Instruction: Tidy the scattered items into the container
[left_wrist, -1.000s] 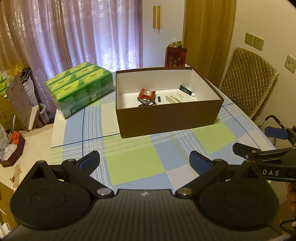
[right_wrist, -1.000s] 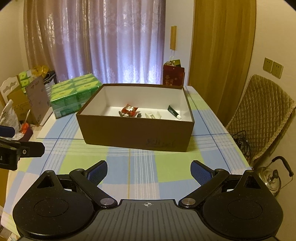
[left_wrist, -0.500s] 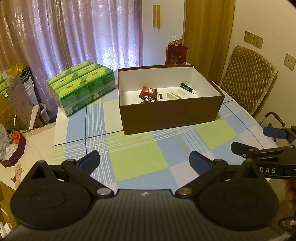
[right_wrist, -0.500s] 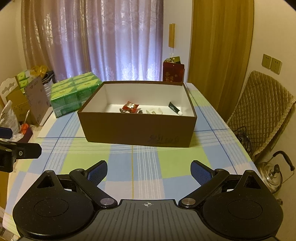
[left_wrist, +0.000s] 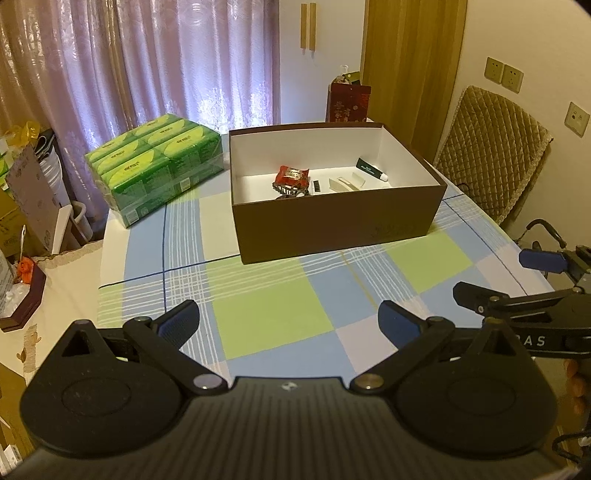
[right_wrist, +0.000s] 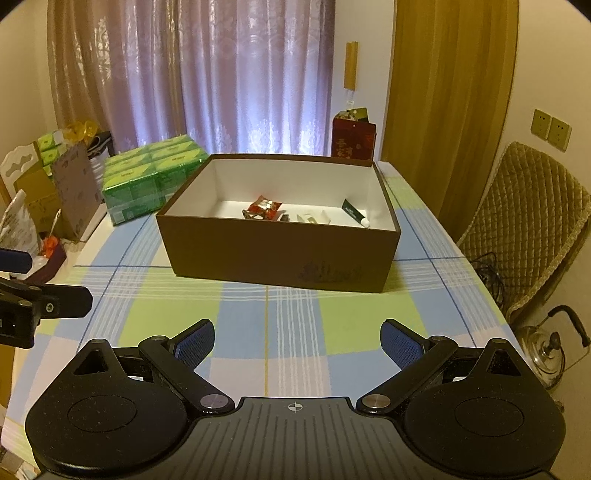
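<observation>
Seemingly done: ahead of both grippers, the brown box (right_wrist: 280, 254) holds the red packet (right_wrist: 264, 207) and green tube (right_wrist: 354, 215); left gripper (left_wrist: 288, 320) and right gripper (right_wrist: 297, 341) gape empty over bare tablecloth (right_wrist: 266, 317).

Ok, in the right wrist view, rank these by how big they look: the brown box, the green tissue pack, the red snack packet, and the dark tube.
1. Brown box, clearly largest.
2. Green tissue pack; it sits farther back, so its true size may be understated.
3. Red snack packet.
4. Dark tube, looking close to the packet, so those two are unsure.
</observation>
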